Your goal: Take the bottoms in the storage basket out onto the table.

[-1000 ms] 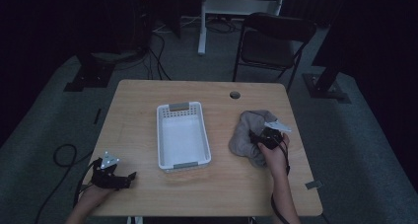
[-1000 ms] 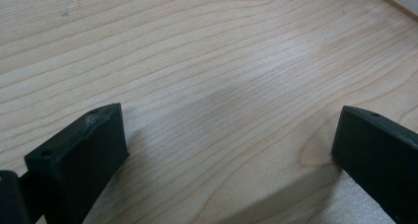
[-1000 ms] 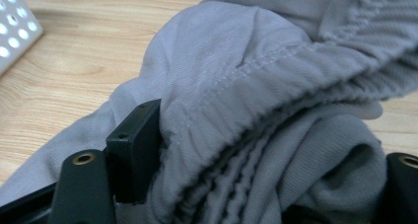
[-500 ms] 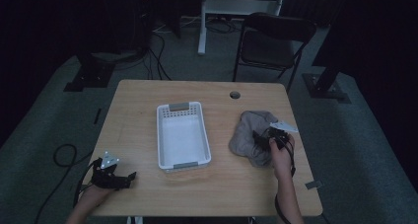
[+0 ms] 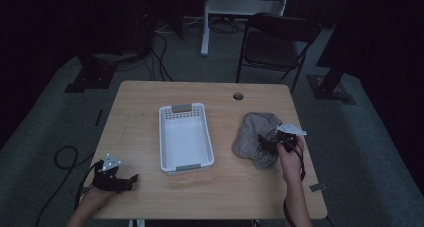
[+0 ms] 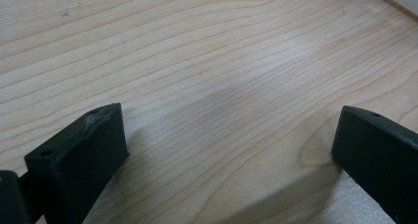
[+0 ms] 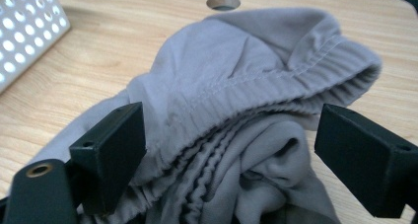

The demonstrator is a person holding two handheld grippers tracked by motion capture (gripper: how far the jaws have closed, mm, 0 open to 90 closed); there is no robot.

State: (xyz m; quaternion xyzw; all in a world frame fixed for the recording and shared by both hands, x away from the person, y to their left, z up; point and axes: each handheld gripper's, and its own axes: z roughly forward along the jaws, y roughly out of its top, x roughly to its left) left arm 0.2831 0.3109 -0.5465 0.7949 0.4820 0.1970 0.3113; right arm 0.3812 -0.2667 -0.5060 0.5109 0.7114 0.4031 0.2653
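Grey garment [image 7: 231, 95] under right claw [image 7: 231, 150], apparently hovering, jaws just opened.

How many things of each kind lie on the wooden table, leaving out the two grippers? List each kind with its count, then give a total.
White plastic basket: 1
Grey crumpled garment: 1
Total: 2

On the table [image 5: 150, 112], the basket [image 5: 185, 137] sits mid-table, the crumpled garment [image 5: 255, 137] right of it, near the cable hole [image 5: 238, 96].
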